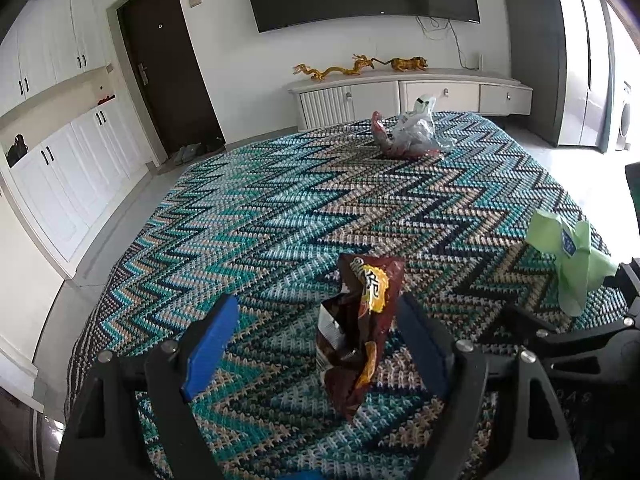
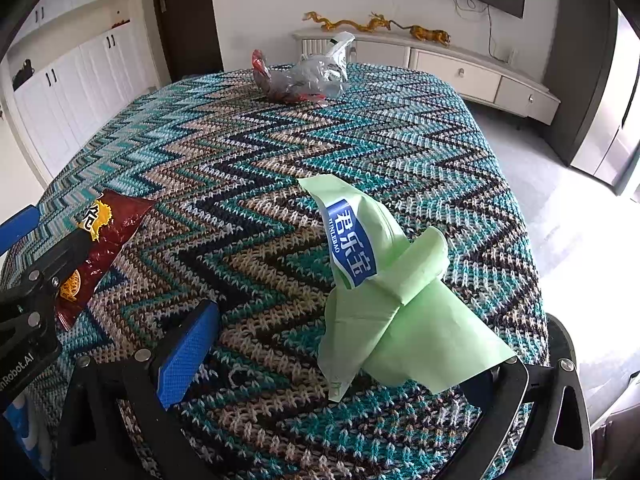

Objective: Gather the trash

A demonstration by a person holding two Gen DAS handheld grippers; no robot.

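Note:
A brown snack bag [image 1: 360,332] stands crumpled on the zigzag knit cloth [image 1: 280,208], between the blue pads of my left gripper [image 1: 316,304]. It sits close to the right finger, with a wide gap on the left, and the jaws are open. A light green wrapper [image 2: 380,300] with a blue label lies between the wide-open jaws of my right gripper [image 2: 348,340]. It hides the right finger, and the left pad [image 2: 188,360] is well clear of it. Each view shows the other gripper at its edge.
A clear plastic bag [image 1: 408,132] with red and white trash inside sits at the far end of the cloth-covered table [image 2: 304,76]. Beyond it are a low white cabinet [image 1: 420,92], a wall TV and a dark door. The floor drops away on the right.

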